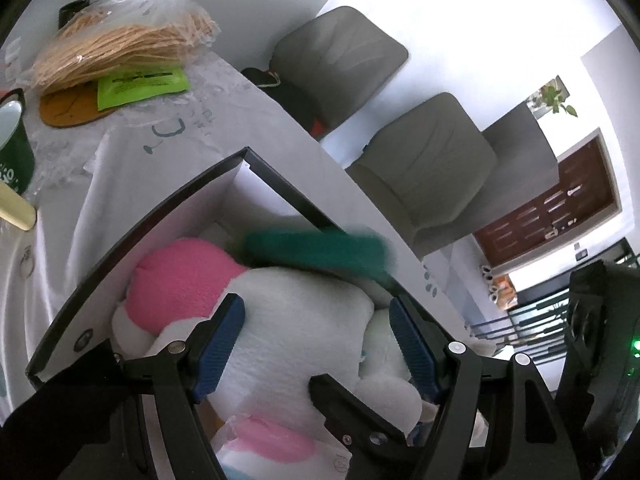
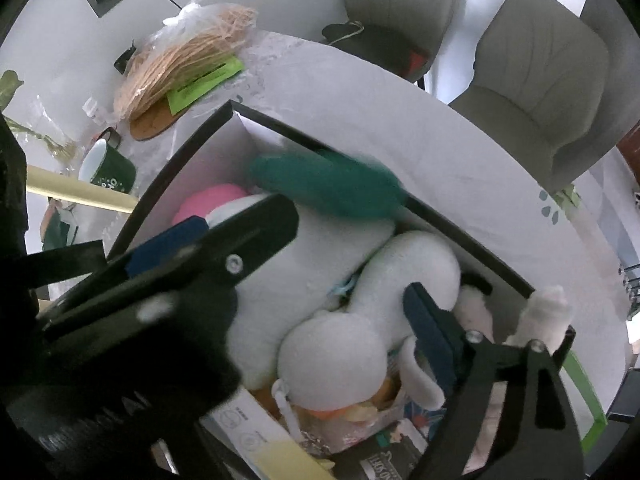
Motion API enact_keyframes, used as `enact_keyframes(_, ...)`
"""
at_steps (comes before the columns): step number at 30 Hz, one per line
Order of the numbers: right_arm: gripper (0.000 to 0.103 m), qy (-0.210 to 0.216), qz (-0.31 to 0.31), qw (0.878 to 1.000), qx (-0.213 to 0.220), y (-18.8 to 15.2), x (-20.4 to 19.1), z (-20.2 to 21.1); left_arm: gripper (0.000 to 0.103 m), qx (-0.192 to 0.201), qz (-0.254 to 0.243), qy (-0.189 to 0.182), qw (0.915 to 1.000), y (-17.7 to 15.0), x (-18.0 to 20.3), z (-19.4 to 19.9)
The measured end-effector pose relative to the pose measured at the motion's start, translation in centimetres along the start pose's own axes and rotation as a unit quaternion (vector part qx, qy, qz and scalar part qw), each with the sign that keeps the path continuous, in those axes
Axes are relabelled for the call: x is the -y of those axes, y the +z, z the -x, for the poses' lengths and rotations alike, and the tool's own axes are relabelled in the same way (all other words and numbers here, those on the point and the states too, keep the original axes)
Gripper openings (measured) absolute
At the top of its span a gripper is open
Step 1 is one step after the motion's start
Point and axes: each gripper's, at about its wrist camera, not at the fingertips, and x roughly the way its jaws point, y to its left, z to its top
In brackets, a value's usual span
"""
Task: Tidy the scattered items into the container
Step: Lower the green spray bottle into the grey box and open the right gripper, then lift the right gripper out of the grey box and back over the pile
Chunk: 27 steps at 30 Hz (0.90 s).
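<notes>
Two grey chairs [image 1: 424, 168] flank the white table [image 1: 280, 120], where the box [image 1: 116, 256] holds one plush toy [image 1: 304, 320] and one blurred green item [image 1: 316, 246] at frame centre. Left gripper [image 1: 316, 340] straddles the plush, contact unclear; right gripper [image 2: 304, 276] gapes over it, and only its view shows packets [image 2: 380, 448] beneath.

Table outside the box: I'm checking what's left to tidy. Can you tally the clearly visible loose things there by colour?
Green: 2 (mug, paper packet)
Tan or brown: 2 (straw bundle in plastic, cork mat)
Pale yellow: 1 (roll)
Total: 5
</notes>
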Motion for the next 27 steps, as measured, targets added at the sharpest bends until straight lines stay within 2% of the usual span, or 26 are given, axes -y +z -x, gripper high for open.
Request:
enact_keyframes(8, 0.095, 0.014, -0.001, 1.0, 0.001, -0.7, 0.4, 1.1, 0.075, 0.018, 0.046, -0.02, 0.9986, 0.1, -1.5, 1.0)
enact_keyframes(14, 0.096, 0.025, -0.014, 0.999, 0.035, -0.6, 0.8, 3.0, 0.075, 0.043, 0.072, -0.031, 0.996, 0.2, -2.4, 2.4)
enact_keyframes(19, 0.096, 0.028, -0.029, 0.997, 0.066, -0.7, 1.3, 4.9, 0.075, 0.061, 0.08, -0.037, 0.9943, 0.2, -2.4, 3.8)
enact_keyframes(27, 0.096, 0.023, -0.04, 0.996, 0.083, -2.1, 1.0, 8.4, 0.075, 0.057, 0.066, -0.053, 0.9948, -1.5, -0.5, 6.7)
